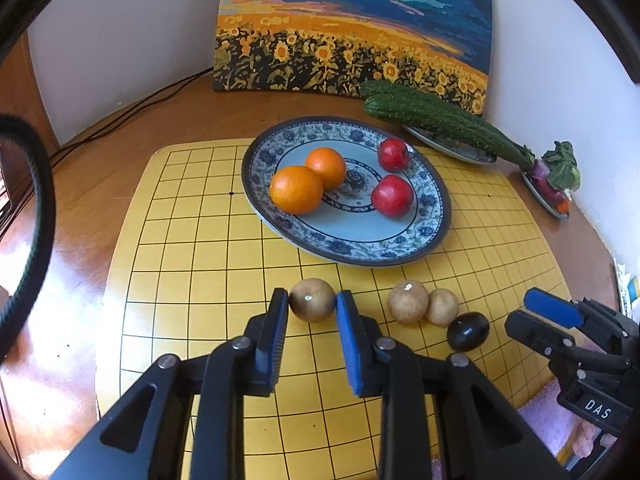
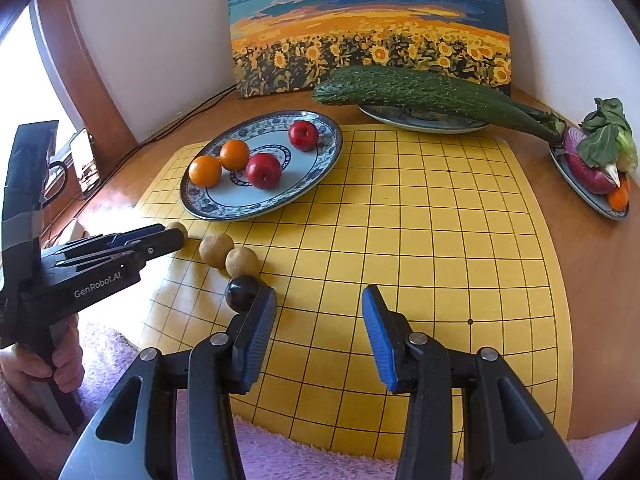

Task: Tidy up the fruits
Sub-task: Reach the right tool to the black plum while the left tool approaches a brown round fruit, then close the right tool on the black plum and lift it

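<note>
I am closing the left claw [image 1: 312, 304] around a brown fruit [image 1: 312, 300] that is sitting on the yellow board [image 1: 200, 240], just in front of the plate [image 1: 348, 252]. Both pads seem to be touching its sides, so I judge it gripped, though whether it is bearing any weight yet I cannot tell. The right claw [image 2: 319, 310] is hanging released, with nothing between its fingers, its left pad just beside the dark fruit [image 2: 240, 292].

Two more brown fruits [image 1: 408, 302] are lying touching each other between the gripped one and the dark one. The plate is already holding two oranges [image 1: 297, 190] and two apples [image 1: 391, 196].

The fruit is round and smooth, and I am holding it only at the pad tips, so it could squirt forward as I am lifting. If it drops, it could roll off the board or knock its neighbours. Setting it down carelessly on the plate could send the oranges rolling. The right claw could also nudge the dark fruit away if I am drifting left.
</note>
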`<state>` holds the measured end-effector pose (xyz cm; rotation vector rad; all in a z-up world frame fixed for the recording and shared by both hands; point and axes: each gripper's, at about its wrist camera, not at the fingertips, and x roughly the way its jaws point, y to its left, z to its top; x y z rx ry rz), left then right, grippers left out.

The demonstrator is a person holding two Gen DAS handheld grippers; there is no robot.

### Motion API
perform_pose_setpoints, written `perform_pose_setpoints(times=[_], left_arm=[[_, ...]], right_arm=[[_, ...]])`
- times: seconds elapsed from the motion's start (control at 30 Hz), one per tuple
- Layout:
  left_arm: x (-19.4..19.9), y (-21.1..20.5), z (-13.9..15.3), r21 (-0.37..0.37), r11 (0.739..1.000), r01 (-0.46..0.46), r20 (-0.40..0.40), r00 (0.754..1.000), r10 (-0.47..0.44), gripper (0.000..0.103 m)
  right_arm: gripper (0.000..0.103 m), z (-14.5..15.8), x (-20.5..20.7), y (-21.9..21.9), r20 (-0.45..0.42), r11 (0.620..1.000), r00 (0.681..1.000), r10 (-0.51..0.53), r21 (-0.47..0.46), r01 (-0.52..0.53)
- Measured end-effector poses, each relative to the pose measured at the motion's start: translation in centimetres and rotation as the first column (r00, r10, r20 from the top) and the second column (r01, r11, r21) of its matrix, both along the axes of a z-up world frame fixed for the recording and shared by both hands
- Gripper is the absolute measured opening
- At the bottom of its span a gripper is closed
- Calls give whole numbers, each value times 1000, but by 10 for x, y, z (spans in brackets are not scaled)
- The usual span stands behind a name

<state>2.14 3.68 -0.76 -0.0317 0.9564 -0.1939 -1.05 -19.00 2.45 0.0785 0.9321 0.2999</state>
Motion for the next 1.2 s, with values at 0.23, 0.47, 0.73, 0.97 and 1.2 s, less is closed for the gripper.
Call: perform_pose_setpoints(times=[0.23, 0.47, 0.73, 0.97, 1.2], left_arm=[[-6, 6, 6, -14, 1000, -5, 11, 1000, 6, 26], [-9, 11, 10, -31, 999, -14, 17, 1000, 15, 26], [-11, 13, 11, -42, 999, -17, 18, 1000, 18, 26], [-11, 14, 11, -47, 999, -18, 16, 1000, 19, 26], [-11, 14, 11, -46, 999, -14, 17, 1000, 15, 25]], right_arm=[[46, 2, -2, 8, 6, 1000, 1000, 21, 12, -21], [46, -3, -2, 25, -6, 998, 998, 65, 13, -65], [46, -9, 2, 37, -18, 996, 996, 86, 15, -85], [42, -12, 4, 42, -17, 995, 995, 97, 4, -97], [33, -14, 6, 44, -11, 994, 994, 107, -7, -107]])
